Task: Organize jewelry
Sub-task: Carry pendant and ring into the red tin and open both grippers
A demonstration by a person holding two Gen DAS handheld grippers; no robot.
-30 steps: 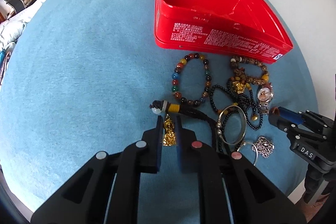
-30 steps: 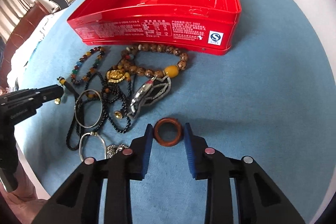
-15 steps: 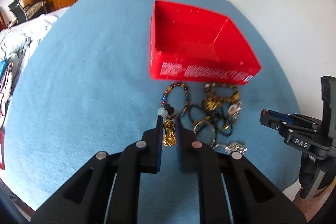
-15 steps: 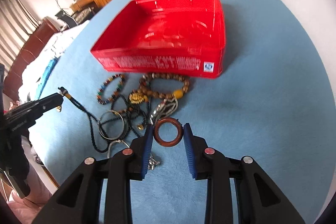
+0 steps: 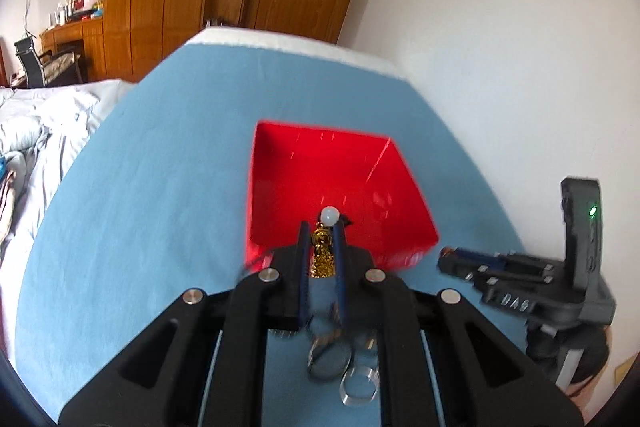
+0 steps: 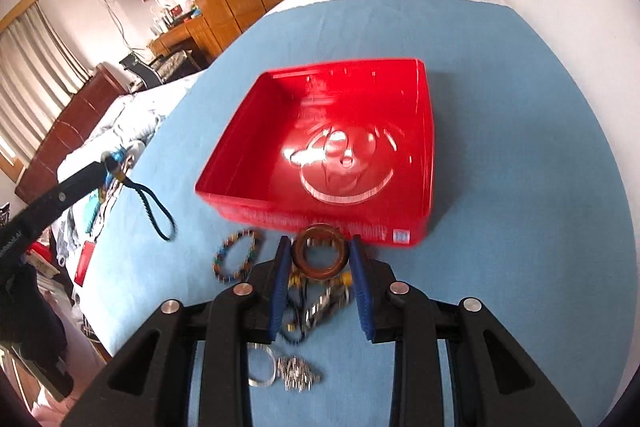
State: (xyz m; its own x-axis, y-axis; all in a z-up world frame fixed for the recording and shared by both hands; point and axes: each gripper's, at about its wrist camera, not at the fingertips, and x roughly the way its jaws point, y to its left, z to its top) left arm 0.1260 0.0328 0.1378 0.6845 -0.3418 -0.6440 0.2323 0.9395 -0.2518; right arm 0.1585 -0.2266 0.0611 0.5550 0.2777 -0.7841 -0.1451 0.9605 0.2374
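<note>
An empty red tin box (image 5: 336,183) (image 6: 344,147) sits on the blue cloth. My left gripper (image 5: 322,231) is shut on a gold pendant (image 5: 322,251) with a white bead (image 5: 330,215), held high above the box's near side; its black cord (image 6: 158,203) hangs from the left gripper in the right wrist view. My right gripper (image 6: 320,253) is shut on a brown ring (image 6: 320,255), raised above the jewelry pile just short of the box. The right gripper also shows in the left wrist view (image 5: 448,261).
Loose jewelry lies on the cloth before the box: a multicolour bead bracelet (image 6: 236,261), silver bangles (image 6: 262,373) (image 5: 330,361), a silver chain clump (image 6: 298,377), a clear ring (image 5: 359,385). A white wall stands at the right, bedding (image 5: 36,131) at the left.
Both grippers have risen well above the cloth with their items and moved toward the red box. The black cord has lifted off the pile.
</note>
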